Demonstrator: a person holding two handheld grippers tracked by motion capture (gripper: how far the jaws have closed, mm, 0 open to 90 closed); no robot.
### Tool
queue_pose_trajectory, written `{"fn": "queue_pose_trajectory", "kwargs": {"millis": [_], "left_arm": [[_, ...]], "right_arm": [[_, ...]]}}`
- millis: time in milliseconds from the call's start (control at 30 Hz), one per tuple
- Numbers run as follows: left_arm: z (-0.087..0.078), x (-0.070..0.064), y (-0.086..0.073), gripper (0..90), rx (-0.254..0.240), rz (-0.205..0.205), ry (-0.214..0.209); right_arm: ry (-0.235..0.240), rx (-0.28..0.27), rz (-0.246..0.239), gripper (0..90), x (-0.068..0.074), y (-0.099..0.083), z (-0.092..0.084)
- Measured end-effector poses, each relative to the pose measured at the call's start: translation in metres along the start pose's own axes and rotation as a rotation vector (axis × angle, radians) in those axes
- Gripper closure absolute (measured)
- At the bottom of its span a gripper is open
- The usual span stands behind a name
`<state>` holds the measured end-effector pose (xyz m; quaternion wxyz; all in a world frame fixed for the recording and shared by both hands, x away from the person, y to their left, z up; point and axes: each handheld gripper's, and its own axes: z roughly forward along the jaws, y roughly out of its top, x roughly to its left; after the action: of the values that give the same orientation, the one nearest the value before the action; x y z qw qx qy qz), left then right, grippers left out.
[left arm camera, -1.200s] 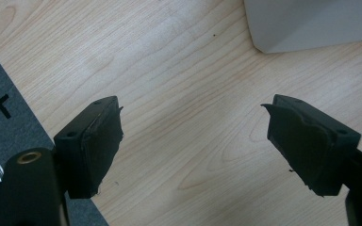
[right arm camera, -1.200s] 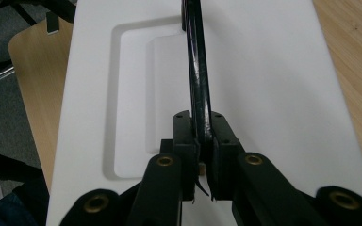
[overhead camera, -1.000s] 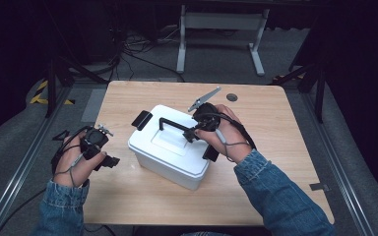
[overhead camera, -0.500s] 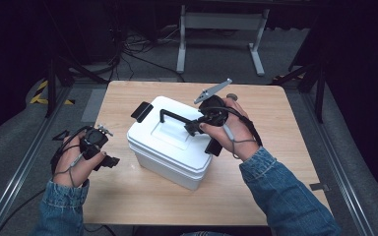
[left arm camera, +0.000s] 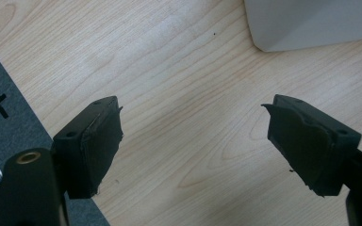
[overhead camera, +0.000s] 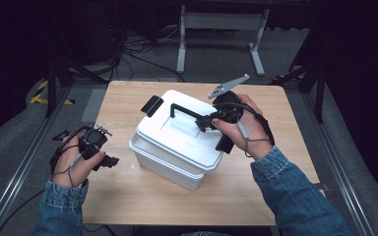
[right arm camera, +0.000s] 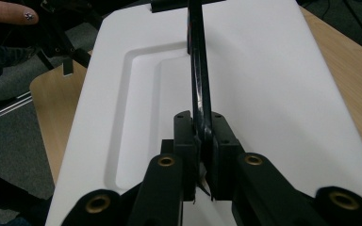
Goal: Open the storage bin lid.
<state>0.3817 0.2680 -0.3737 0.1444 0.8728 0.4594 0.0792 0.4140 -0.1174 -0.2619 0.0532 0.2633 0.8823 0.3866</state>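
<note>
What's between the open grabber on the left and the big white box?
Just bare wooden table. In the left gripper view, the left gripper is open over plain wood, with the white box beyond. The high view shows the same gap.

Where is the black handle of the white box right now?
In the high view, the black handle stands raised over the white box's lid, mid-table, its right end clamped in the right claw.

Both forearms in blue denim sleeves (overhead camera: pixel 295 196), cuffs at wrists. Left gripper (left arm camera: pixel 193 141): black, chunky rectangular pads (left arm camera: pixel 99 146), brass-coloured eyelet lower left of frame. Right gripper (right arm camera: pixel 201 141): black, brass-ringed screws, grey three-cornered plate (overhead camera: pixel 229 86), thin grey cable (overhead camera: pixel 246 140).
</note>
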Motion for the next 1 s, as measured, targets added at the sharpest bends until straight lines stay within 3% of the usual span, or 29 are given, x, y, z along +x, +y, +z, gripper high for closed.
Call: {"fn": "queue_pose_trajectory", "kwargs": {"millis": [367, 567, 1000], "left_arm": [[0.001, -0.001, 0.001, 19.0, 0.004, 0.009, 0.002], [0.001, -0.001, 0.001, 18.9, 0.003, 0.015, 0.003], [0.001, -0.001, 0.001, 19.0, 0.008, 0.006, 0.003]], "right_arm": [[-0.073, -0.016, 0.030, 85.1, -0.022, -0.020, -0.031], [-0.088, -0.028, 0.046, 85.1, -0.030, -0.027, -0.041], [-0.152, -0.047, 0.130, 85.1, -0.055, -0.048, -0.066]]}}
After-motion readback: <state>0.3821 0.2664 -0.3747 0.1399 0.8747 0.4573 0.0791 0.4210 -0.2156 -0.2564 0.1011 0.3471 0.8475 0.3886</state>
